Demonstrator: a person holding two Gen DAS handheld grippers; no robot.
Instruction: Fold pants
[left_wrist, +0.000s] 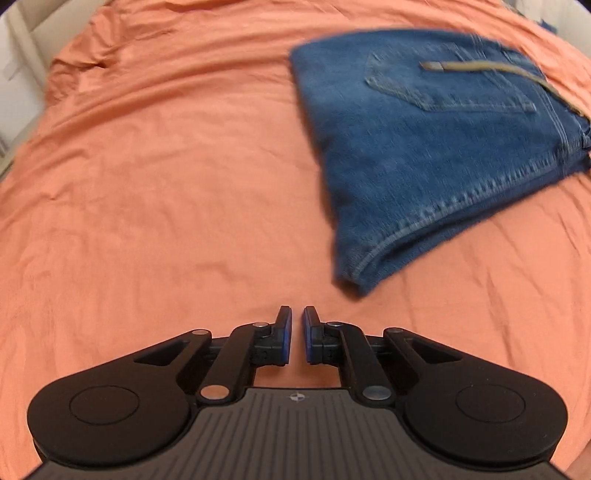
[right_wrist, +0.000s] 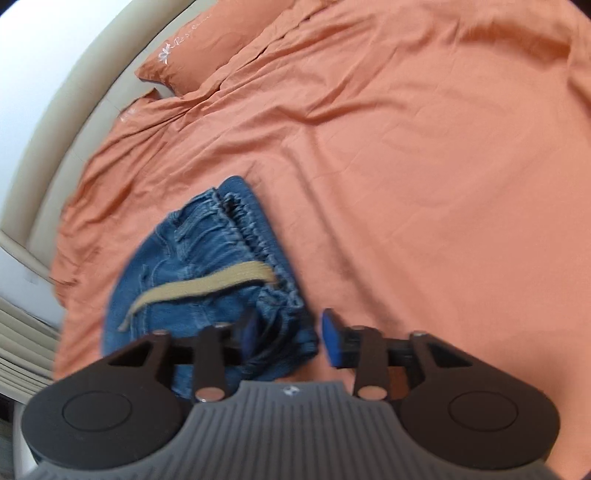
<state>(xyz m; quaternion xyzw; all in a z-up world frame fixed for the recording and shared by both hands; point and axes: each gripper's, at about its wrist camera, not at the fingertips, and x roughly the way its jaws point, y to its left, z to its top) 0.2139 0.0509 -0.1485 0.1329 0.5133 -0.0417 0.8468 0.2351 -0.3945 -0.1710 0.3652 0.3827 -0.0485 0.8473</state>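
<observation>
Left wrist view: jeans, folded compact, on orange sheet, tan drawstring across top. Looks nearly done; best step, I'd judge: back off w/o snagging waistband. Left claw narrow, empty, jeans ahead-right, apart. Right claw wide, empty, jeans corner btwn fingers. Pillow far.

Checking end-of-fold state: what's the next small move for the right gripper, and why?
Probably lift the right gripper straight away. Its fingers are open around the elastic waistband of the folded jeans, which lie compact on the orange bedsheet; the left gripper is already off them.
</observation>
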